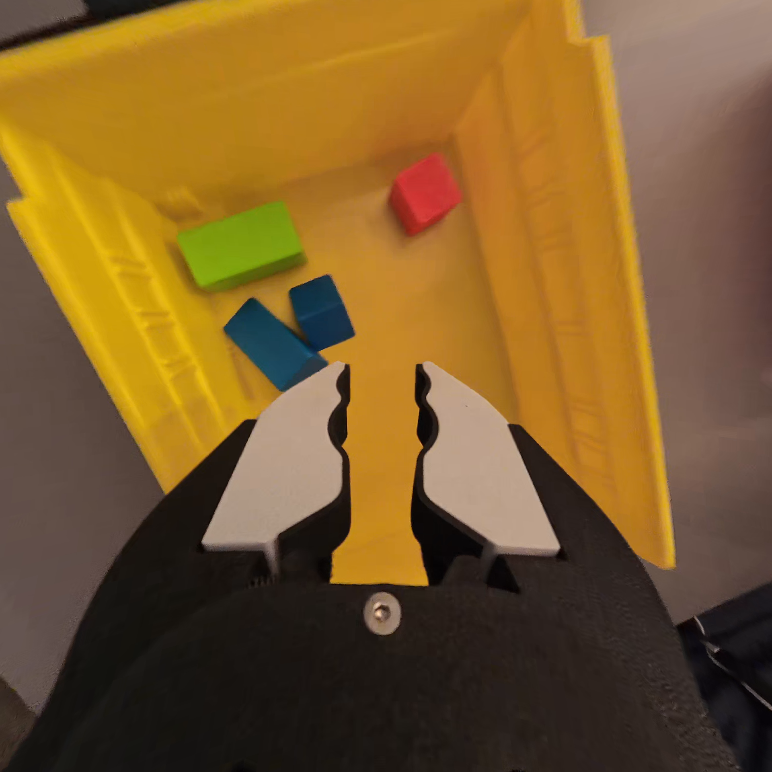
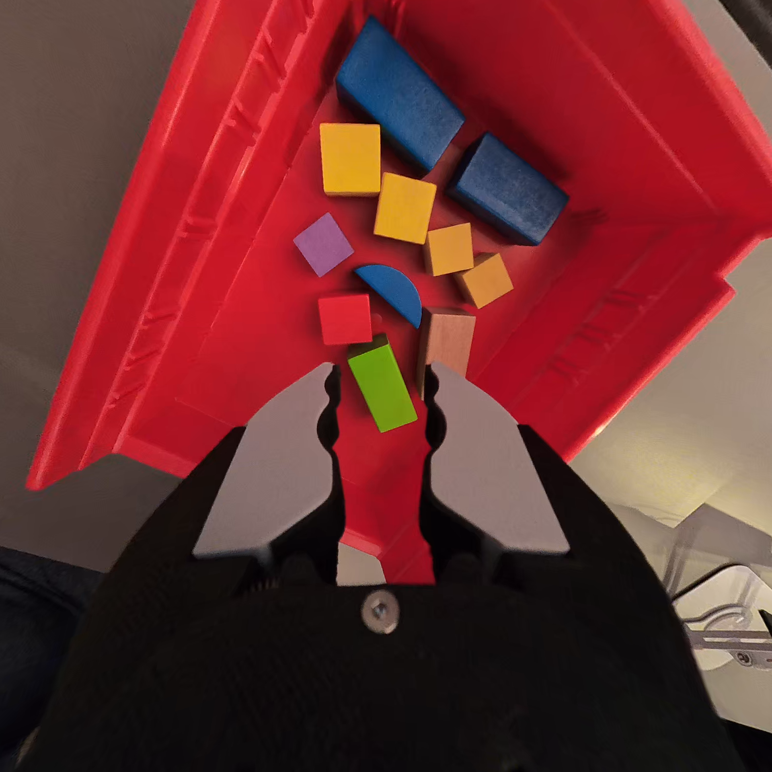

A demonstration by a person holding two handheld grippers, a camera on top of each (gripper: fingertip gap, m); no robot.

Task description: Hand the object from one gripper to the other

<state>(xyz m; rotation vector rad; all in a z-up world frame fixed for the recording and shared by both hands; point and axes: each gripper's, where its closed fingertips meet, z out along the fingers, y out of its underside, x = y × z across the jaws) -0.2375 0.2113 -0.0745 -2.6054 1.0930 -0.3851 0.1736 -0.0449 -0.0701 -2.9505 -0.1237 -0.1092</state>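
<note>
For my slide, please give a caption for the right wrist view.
Open right gripper above a red bin of coloured blocks, a green block lying between its tips.

Your left gripper: matte black textured body, two pale grey fingers tapering to blunt tips, each lined inside with a black wavy-edged pad. One silver hex-socket screw with washer sits centred on the body below the finger roots.

Your right gripper: same build. Black housing, grey fingers looking slightly mauve in this light, scalloped black inner pads, matching silver screw at centre.
</note>
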